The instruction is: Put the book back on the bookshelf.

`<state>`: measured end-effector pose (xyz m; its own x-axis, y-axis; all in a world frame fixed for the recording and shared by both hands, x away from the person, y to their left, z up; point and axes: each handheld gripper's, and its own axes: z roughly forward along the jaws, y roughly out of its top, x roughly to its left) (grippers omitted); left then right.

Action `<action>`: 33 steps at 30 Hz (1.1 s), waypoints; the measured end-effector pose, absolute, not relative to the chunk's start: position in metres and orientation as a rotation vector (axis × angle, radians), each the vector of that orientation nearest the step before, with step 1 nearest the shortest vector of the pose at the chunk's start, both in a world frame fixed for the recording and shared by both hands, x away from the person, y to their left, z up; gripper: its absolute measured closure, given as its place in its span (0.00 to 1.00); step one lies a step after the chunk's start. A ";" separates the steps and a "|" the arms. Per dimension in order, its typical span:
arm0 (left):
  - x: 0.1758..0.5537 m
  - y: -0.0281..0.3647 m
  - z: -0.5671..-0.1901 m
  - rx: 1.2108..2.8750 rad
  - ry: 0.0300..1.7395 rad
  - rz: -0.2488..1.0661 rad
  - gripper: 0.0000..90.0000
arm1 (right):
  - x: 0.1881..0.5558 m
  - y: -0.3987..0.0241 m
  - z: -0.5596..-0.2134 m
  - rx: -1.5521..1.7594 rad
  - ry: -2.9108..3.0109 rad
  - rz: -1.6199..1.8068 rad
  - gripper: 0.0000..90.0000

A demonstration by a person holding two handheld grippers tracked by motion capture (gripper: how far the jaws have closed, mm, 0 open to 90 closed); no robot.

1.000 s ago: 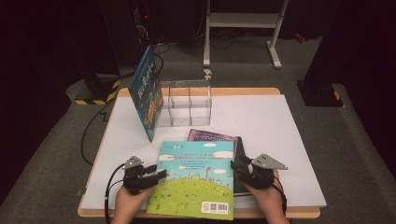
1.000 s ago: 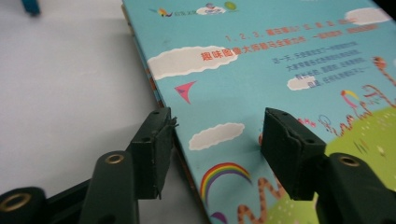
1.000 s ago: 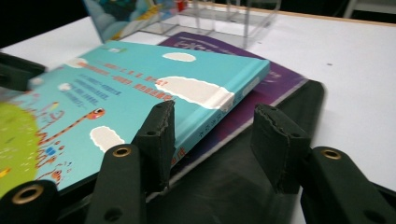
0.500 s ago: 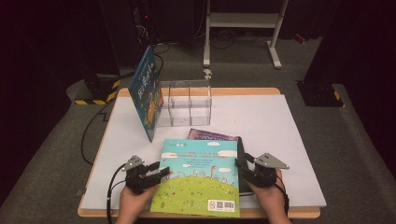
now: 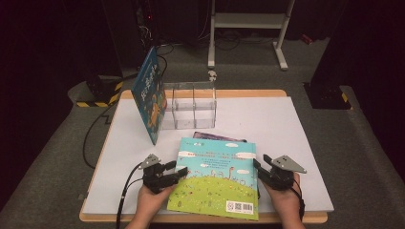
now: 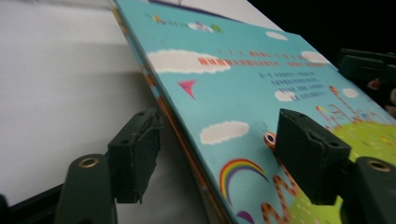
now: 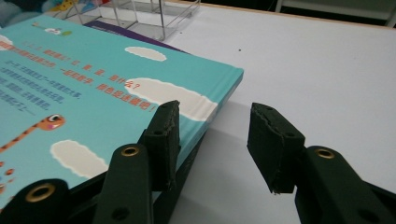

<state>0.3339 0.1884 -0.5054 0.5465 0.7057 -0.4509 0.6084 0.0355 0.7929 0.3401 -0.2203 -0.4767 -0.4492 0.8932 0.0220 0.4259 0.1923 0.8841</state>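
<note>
- High view, table (image 5: 296, 143): I am working at its near edge, a clear divider rack (image 5: 193, 106) standing at the far side with a blue book (image 5: 149, 95) leaning against it.
- Picture book (image 5: 217, 176): lying flat between my hands, partly covering a purple book (image 5: 215, 137). I judge it stiff, fairly light and glossy, so likely slippery; the side edges are offering the best hold.
- Left gripper (image 6: 215, 161): its jaws have just been opening; they are straddling the book's left edge, one above the cover, one beside it, pads not pressing.
- Right gripper (image 7: 212, 142): jaws are standing apart; one pad is resting at the book's right edge, clamping nothing.
</note>
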 end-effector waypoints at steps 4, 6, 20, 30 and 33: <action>0.331 0.188 -0.508 1.634 1.124 0.093 0.34 | 0.334 -0.220 -0.478 1.260 2.028 1.325 0.43; 0.330 0.188 -0.509 1.638 1.112 0.064 0.34 | 0.333 -0.217 -0.479 1.264 2.054 1.334 0.39; 0.330 0.183 -0.504 1.690 1.100 0.060 0.28 | 0.343 -0.211 -0.487 1.422 2.217 1.458 0.23; 0.365 0.174 -0.506 1.669 1.101 0.016 0.29 | 0.373 -0.213 -0.480 1.455 2.225 1.391 0.23; 0.376 0.173 -0.507 1.663 1.091 0.024 0.29 | 0.387 -0.215 -0.482 1.463 2.202 1.402 0.23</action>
<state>0.3762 0.1730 -0.5068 0.5768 0.6556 -0.4874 0.6338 0.0172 0.7733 0.3865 -0.2151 -0.4821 -0.5133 0.7852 0.3465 0.6459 0.0877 0.7583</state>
